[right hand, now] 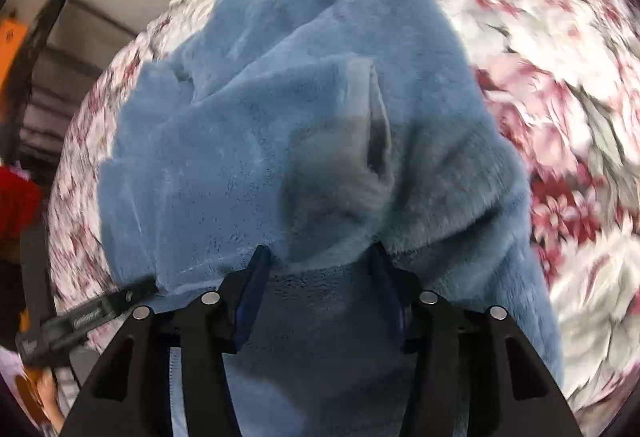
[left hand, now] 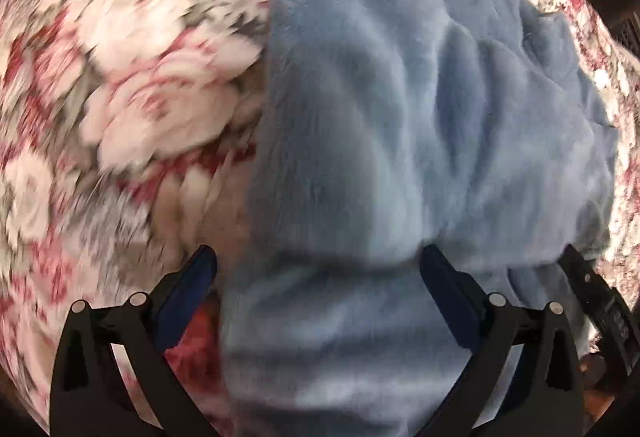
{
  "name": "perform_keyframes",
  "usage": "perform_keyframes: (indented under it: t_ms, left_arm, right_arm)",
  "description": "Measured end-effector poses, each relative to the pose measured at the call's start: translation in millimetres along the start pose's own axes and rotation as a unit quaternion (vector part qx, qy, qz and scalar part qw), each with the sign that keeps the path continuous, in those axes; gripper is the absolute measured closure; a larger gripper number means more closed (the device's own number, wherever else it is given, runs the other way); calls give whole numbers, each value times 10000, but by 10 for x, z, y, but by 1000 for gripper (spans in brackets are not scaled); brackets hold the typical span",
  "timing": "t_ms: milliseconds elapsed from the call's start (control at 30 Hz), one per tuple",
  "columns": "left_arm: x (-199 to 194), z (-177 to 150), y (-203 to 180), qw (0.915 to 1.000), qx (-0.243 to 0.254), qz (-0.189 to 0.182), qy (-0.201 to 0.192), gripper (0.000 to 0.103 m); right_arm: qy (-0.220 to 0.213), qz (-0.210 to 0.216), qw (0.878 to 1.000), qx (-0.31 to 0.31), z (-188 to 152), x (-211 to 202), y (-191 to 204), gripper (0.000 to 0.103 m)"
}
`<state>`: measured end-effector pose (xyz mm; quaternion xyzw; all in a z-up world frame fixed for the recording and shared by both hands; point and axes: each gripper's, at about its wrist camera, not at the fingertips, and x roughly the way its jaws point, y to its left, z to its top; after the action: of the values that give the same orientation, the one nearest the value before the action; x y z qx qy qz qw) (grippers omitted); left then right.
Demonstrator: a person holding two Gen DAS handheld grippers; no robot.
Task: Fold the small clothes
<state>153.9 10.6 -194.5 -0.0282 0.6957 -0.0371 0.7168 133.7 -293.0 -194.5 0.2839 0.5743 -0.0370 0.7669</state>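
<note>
Blue fleece garment [left hand: 400, 125] bunched between both grippers' fingers, over floral bedspread [left hand: 132, 85]

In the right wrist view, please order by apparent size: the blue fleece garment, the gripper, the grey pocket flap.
1. blue fleece garment
2. right gripper, enlarged by nearness to the camera
3. grey pocket flap

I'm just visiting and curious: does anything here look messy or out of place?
Only the blue fleece garment: it is bunched and wrinkled, not flat, draped over the floral bedspread. One flap sticks up. Both grippers, left and right, have fabric between their jaws. Nothing looks damaged.
</note>
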Motion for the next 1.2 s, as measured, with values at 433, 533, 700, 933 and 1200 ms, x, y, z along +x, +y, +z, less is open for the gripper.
perform_keyframes:
  t_ms: [433, 533, 700, 933, 1200]
  left_arm:
    - [-631, -1068, 290, 9969, 700, -185, -322, 5]
    - [-527, -1293, 438, 9986, 204, -473, 125, 5]
    - [-632, -1392, 305, 9947, 656, -791, 18, 5]
    - [-511, -1153, 604, 9925, 663, -990, 277, 5]
    - [-566, -1207, 577, 9878, 821, -1286, 324, 32]
  right_arm:
    - [-607, 422, 9972, 109, -600, -1111, -414, 33]
    - [-567, 478, 9968, 287, -744, -1190, -626, 33]
    - [-399, 338, 9985, 172, -957, -1144, -709, 33]
    - [-459, 405, 9981, -64, -1240, -1276, -730, 33]
    - [-106, 561, 9980, -268, -1303, -1202, -618, 54]
